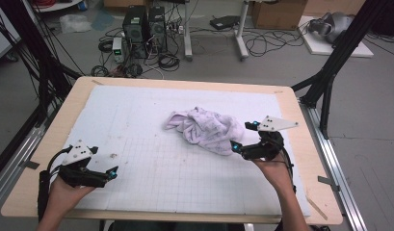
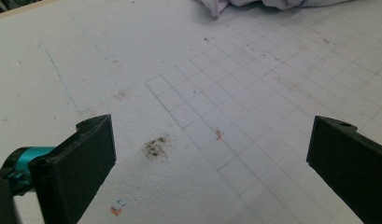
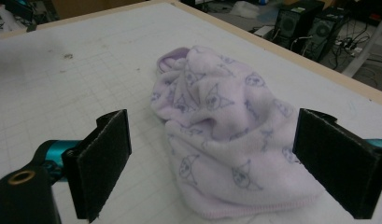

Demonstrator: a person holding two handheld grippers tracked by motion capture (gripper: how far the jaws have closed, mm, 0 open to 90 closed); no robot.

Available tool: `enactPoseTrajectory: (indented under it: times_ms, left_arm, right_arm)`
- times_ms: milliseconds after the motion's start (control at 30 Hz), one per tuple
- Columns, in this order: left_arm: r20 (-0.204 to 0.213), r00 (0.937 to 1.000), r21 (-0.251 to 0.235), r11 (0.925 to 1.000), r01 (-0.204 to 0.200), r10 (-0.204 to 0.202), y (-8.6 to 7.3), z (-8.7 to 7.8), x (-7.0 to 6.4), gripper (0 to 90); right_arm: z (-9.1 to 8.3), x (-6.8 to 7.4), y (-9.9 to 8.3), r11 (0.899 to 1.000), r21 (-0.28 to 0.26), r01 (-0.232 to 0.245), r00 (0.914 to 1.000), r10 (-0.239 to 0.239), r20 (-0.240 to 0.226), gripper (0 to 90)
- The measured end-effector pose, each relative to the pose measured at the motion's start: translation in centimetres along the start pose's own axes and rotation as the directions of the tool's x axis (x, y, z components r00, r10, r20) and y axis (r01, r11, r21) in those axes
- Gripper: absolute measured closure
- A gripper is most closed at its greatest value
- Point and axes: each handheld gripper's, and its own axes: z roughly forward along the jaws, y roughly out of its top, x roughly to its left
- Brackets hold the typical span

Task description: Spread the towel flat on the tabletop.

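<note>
The surface (image 1: 84,85) was a light wooden board, almost wholly covered by a white gridded mat (image 1: 137,120). A crumpled lilac fleece cloth (image 1: 204,127) lay on the mat, toward two o'clock from its middle. A small dark smudge (image 1: 112,156) marked the mat toward eight o'clock.

**Robotics lab, data-recording bench**

Clearly a lab, not a home. Bare grey concrete floor (image 1: 281,67) strewn with loose cables (image 1: 262,43). Two black computer towers (image 1: 145,26) parked on the ground behind the table (image 1: 50,144). Black metal frame struts (image 1: 339,53) rising at both sides. White gridded mat (image 1: 137,110) covering the wooden tabletop, stained from use. Cardboard boxes (image 1: 279,13) stacked at the back.
</note>
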Motion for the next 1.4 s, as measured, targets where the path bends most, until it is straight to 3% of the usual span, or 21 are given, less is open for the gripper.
enactPoseTrajectory:
  times_ms: [400,867,1000,1100,1267,1300,1400]
  left_arm:
    - [-0.002,1.0,0.01,0.9999,-0.008,0.008,-0.1,0.0,0.0,1.8]
    - [0.015,0.9997,0.019,0.9996,-0.021,0.02,0.2,0.7,-0.3,1.8]
    - [0.012,0.9997,0.022,0.9996,-0.02,0.02,0.1,0.7,-0.4,1.8]
    - [0.008,0.9998,0.022,0.9996,-0.017,0.017,0.0,0.7,-0.3,1.8]
    - [0.008,0.9998,0.026,0.9995,-0.018,0.018,0.0,0.8,-0.4,1.8]
    - [0.009,0.9998,0.026,0.9995,-0.016,0.016,0.0,0.8,-0.4,1.8]
    - [0.009,0.9998,0.028,0.9994,-0.02,0.02,0.0,0.8,-0.4,1.8]
  right_arm:
    - [4.7,-0.8,2.0,0.997,0.081,0.008,0.9989,-0.004,-0.047,10.8]
    - [8.3,-2.1,1.0,0.988,0.152,-0.021,0.9987,0.028,-0.043,14.6]
    - [9.8,-2.0,0.6,0.983,0.181,-0.031,0.9984,0.039,-0.042,15.7]
    - [11.2,-1.5,0.4,0.975,0.221,-0.006,0.9991,0.015,-0.039,16.4]
    - [12.0,-1.3,0.1,0.965,0.262,0.018,0.9997,-0.013,-0.021,25.6]
    - [12.5,-1.2,-0.1,0.955,0.293,0.033,0.9995,-0.031,-0.012,29.7]
    - [12.8,-1.2,-0.3,0.95,0.31,0.037,0.9992,-0.039,0.0,34.2]
